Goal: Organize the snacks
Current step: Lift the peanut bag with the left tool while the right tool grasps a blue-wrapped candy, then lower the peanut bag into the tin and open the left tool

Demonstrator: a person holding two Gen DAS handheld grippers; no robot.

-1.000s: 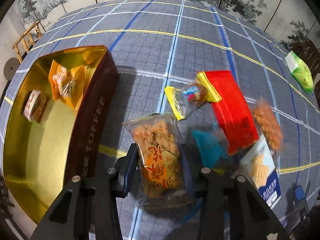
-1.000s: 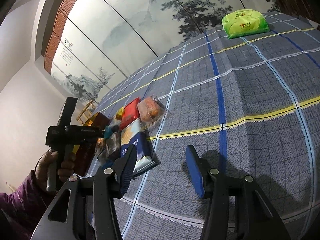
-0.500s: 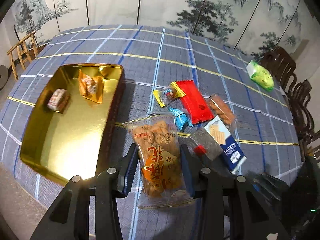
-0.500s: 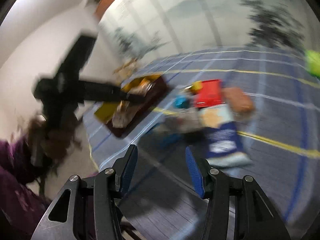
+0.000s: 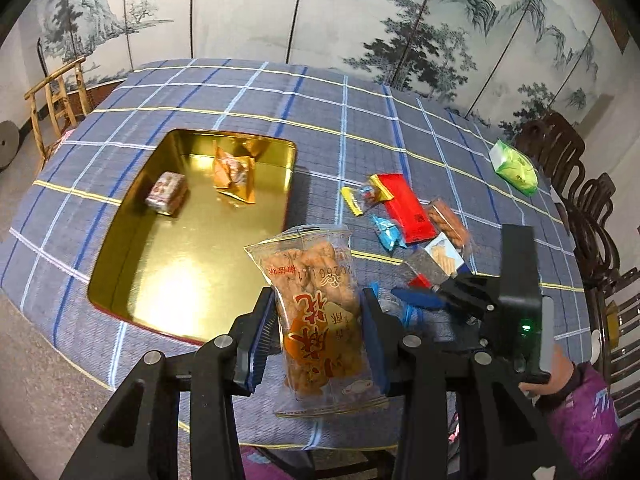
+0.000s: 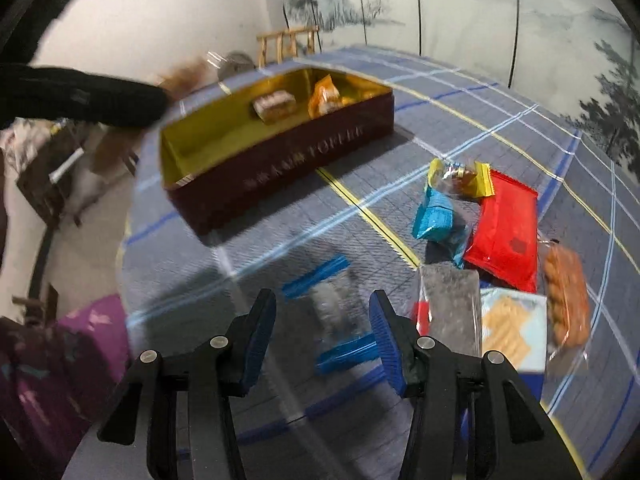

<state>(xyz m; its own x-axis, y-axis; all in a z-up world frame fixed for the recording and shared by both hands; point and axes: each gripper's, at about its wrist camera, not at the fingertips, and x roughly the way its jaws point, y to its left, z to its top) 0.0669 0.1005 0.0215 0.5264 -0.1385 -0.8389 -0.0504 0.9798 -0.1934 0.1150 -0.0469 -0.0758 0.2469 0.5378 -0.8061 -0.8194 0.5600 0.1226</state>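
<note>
Plaid tablecloth (image 5: 248, 92), gripper-held snack bag (image 5: 320, 312)

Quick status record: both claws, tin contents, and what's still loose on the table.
left claw: shut on fried-snack bag, raised near the tin
right claw: open, holding nothing, low over clear blue-ended packet
tin: two packets inside
loose: red pack, blue pack, cracker pack, green pack

Table, blue plaid cloth (image 5: 248, 92): gold-lined tin (image 5: 132, 284) left; loose snack packets (image 5: 404, 208) clustered right; green pack (image 5: 514, 166) far right.
</note>
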